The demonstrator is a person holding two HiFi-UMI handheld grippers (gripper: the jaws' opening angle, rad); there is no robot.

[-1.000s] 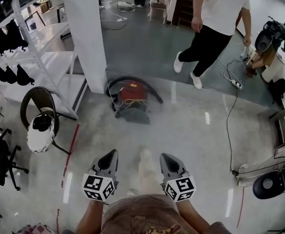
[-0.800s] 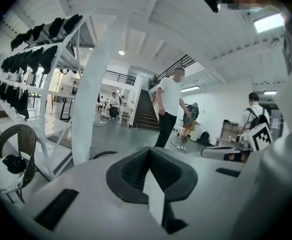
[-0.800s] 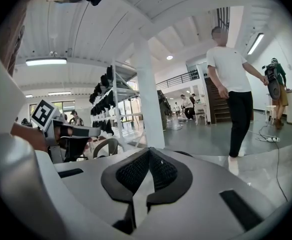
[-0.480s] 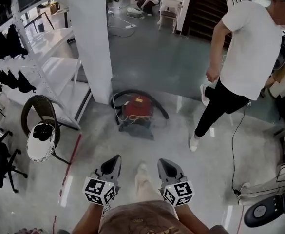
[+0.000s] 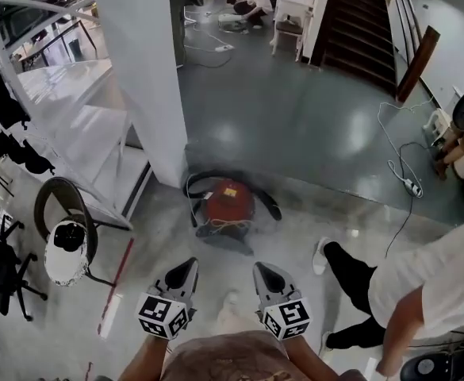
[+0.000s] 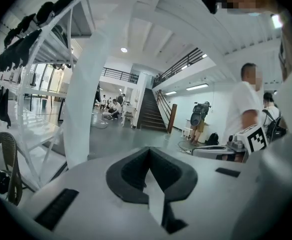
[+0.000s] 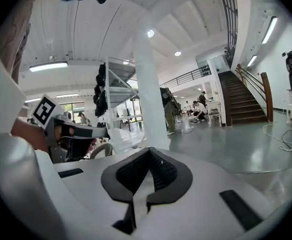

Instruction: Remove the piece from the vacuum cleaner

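A red canister vacuum cleaner [image 5: 230,202] lies on the floor ahead of me in the head view, with a black hose [image 5: 208,178] curled round its back and a cord bundled at its front. My left gripper [image 5: 189,264] and right gripper [image 5: 258,267] are held side by side near my body, a short way in front of the vacuum and apart from it. Both are shut with nothing between the jaws. In the left gripper view the left gripper [image 6: 149,151] points out across the hall; in the right gripper view the right gripper [image 7: 149,151] does the same. The vacuum is hidden in both.
A white pillar [image 5: 140,70] stands left of the vacuum, with white shelving [image 5: 65,125] beyond it. A round chair [image 5: 65,221] sits at the left. A person in a white shirt and black trousers [image 5: 406,292] stands close at my right. A power strip [image 5: 410,186] and cables lie at right.
I have moved closer to the vacuum. The person in white has walked from the far right round to my near right side. Both grippers stay shut.
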